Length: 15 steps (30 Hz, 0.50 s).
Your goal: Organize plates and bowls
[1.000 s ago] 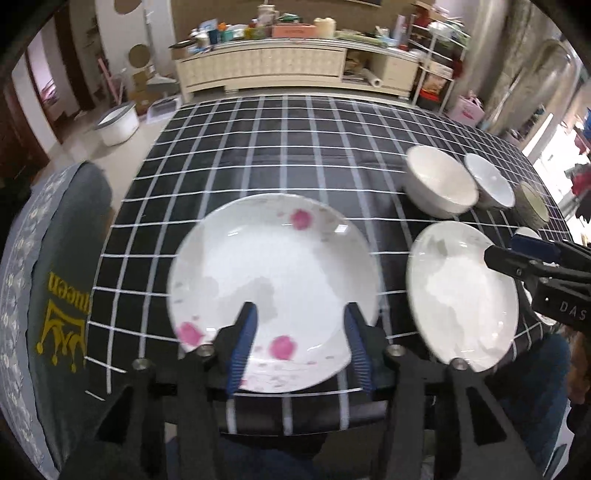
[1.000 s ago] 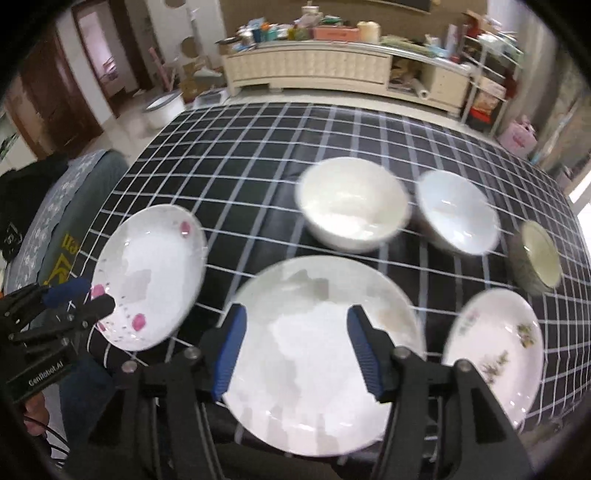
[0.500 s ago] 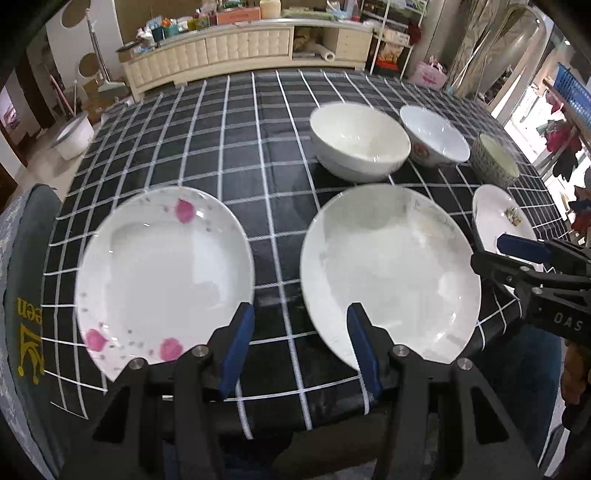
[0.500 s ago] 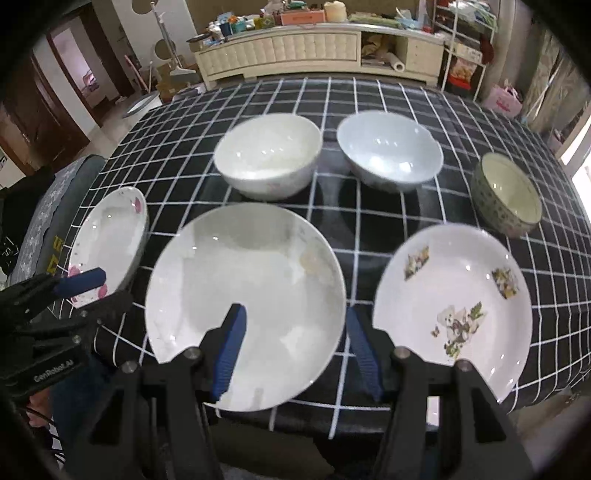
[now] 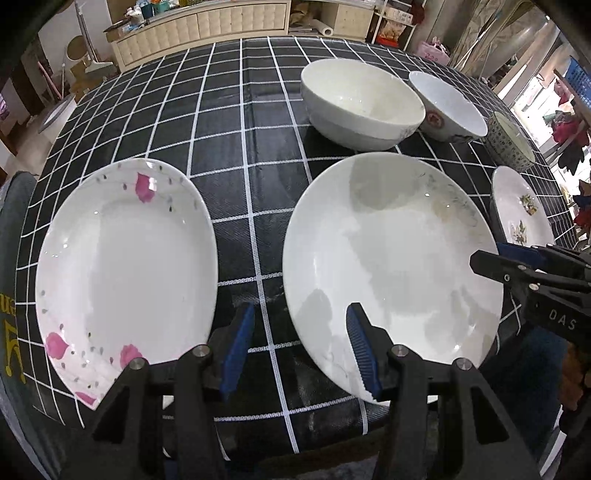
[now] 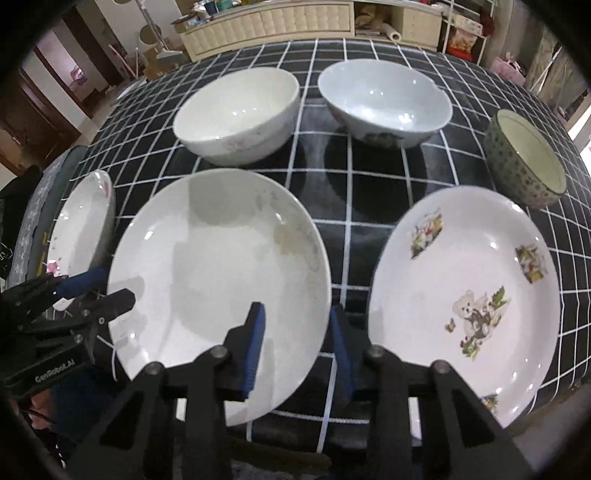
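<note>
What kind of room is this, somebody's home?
Most likely a lived-in home dining or living room: a table under a black cloth with white checks holding household dishes, a cream tufted sideboard piled with clutter, and a dark wooden door.

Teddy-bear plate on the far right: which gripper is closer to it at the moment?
Right. The right gripper hovers open at the table edge just left of the teddy-bear plate, over the plain plate's rim. The left gripper sits beyond the plain plate.

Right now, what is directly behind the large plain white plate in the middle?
Behind the plain white plate stands a wide white bowl on the checked tablecloth. The bowl looks empty; the cloth beneath it is covered.
</note>
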Motion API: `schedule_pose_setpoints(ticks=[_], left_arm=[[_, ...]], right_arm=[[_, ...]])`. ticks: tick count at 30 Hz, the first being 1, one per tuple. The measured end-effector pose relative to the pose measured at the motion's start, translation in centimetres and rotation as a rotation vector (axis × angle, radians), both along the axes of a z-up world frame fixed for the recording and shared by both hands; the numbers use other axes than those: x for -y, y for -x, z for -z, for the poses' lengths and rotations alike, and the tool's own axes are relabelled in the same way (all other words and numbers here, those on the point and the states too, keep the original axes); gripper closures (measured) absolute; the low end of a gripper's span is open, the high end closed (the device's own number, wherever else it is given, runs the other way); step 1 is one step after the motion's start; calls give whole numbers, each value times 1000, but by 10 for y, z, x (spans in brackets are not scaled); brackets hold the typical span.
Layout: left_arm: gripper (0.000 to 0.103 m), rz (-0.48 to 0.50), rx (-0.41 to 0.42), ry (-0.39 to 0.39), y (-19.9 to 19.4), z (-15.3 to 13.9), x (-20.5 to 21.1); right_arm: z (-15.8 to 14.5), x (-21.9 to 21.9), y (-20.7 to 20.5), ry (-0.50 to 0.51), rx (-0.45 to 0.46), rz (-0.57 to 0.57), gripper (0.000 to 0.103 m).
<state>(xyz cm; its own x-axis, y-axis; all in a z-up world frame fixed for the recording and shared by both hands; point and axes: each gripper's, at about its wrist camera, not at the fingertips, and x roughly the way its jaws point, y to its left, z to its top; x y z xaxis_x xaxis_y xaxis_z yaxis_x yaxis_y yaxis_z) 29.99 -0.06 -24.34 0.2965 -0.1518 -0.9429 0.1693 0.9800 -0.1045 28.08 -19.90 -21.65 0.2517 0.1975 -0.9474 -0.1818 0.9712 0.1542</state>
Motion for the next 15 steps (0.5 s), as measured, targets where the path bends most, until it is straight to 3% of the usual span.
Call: schedule_pose_setpoints(ticks=[3, 7, 9, 15], left_arm=[[67, 6, -11, -13, -3, 7, 2], [73, 14, -28, 13, -6, 12, 4], [78, 24, -22, 9, -6, 12, 8], [78, 19, -20, 13, -9, 13, 9]], right_arm=[[4, -1, -4, 6, -10, -6, 66], [10, -1, -7, 10, -28, -3, 69], [12, 1, -8, 25, -21, 3, 77], [12, 7, -7, 9, -22, 9, 79]])
